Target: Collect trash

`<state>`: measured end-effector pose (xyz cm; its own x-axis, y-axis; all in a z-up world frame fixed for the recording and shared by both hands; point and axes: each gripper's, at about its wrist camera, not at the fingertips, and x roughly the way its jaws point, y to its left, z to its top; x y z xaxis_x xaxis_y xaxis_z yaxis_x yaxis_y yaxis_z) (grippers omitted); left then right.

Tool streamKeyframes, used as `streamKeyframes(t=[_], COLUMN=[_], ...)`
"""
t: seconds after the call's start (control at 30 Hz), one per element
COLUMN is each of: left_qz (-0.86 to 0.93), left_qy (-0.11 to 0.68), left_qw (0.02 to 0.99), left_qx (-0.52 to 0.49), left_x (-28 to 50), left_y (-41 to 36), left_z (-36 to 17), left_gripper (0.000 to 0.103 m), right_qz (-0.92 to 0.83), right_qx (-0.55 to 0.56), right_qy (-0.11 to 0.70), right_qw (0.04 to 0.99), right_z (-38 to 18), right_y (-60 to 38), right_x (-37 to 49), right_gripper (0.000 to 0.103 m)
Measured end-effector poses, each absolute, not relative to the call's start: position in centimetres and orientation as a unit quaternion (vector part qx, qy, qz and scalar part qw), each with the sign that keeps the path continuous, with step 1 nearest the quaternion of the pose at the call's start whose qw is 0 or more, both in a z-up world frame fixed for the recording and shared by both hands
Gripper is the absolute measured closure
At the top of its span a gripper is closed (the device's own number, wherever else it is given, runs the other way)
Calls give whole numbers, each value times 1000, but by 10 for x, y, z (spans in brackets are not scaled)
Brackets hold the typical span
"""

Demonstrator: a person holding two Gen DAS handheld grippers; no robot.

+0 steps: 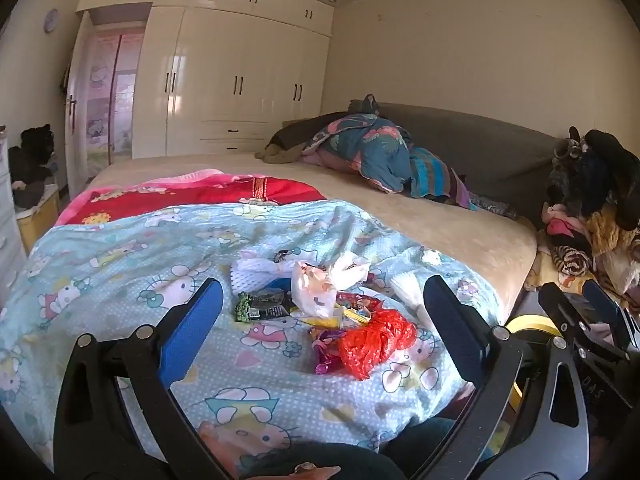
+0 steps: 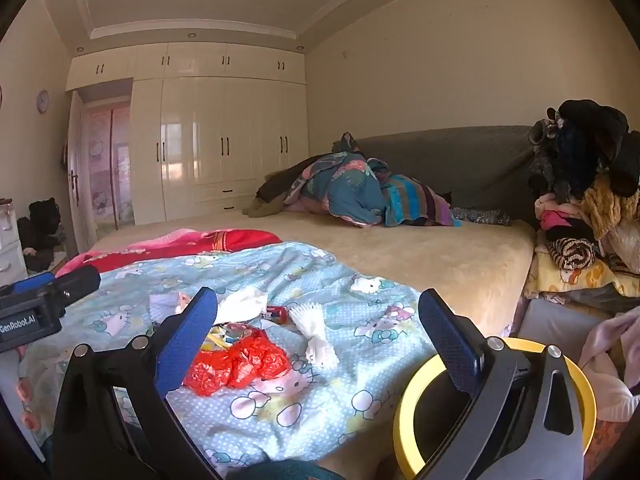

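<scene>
A heap of trash lies on the light-blue cartoon-print blanket at the near end of the bed. It holds a crumpled red plastic bag, a white plastic bag, a dark green snack wrapper, white foam netting and a purple wrapper. My left gripper is open, its blue pads either side of the heap and short of it. My right gripper is open too, hovering near the bed's right edge. A yellow-rimmed bin stands just beside the bed.
A red and pink blanket lies behind the blue one. Bundled bedding rests against the grey headboard. Clothes are piled high at the right. White wardrobes fill the far wall. A beige mattress cover stretches between.
</scene>
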<state>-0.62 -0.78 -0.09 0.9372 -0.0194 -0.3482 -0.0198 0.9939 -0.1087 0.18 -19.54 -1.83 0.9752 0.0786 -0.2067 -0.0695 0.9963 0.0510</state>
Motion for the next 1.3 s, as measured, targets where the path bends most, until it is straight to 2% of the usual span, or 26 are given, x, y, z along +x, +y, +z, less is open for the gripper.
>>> streamKeyframes(t=[1.3], left_qz=[-1], left_qy=[175], left_qw=[983], left_qx=[-57], left_x=[-7], left_y=[-7], left_z=[-1], left_gripper=[10], right_qz=[33], right_qx=[23], right_qy=[109], right_qw=[993], right_z=[-22], right_y=[-196], right_x=[2], right_gripper=[5])
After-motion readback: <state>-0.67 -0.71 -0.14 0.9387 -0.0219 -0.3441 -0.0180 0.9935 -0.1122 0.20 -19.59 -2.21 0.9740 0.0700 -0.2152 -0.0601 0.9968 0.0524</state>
